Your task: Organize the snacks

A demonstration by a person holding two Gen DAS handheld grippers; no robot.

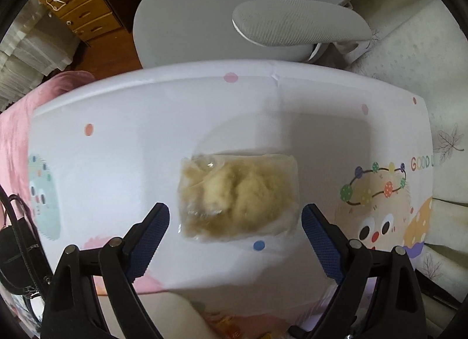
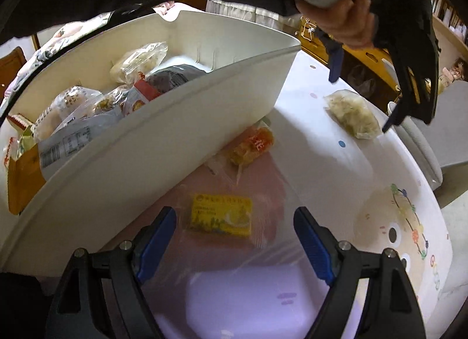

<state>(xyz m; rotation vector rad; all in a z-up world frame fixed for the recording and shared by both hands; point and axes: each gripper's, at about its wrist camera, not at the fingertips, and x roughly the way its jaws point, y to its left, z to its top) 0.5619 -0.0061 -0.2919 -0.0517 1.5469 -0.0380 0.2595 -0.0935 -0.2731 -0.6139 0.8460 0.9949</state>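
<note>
A clear packet of pale yellow snack (image 1: 238,197) lies on the white cartoon tablecloth (image 1: 117,134). My left gripper (image 1: 235,216) is open just above it, one finger on each side, not touching. The same packet (image 2: 352,113) and left gripper (image 2: 359,102) show far right in the right wrist view. My right gripper (image 2: 235,222) is open over a clear packet with a yellow label (image 2: 221,216). An orange snack packet (image 2: 251,146) lies beyond it beside the white bin (image 2: 175,134), which holds several packaged snacks (image 2: 87,105).
A grey office chair (image 1: 222,17) stands beyond the table's far edge. A pink cloth (image 1: 17,140) hangs at the left edge, with a black bag (image 1: 14,245) below it. Wooden drawers (image 1: 79,2) stand far left. The bin's wall lies close to my right gripper's left finger.
</note>
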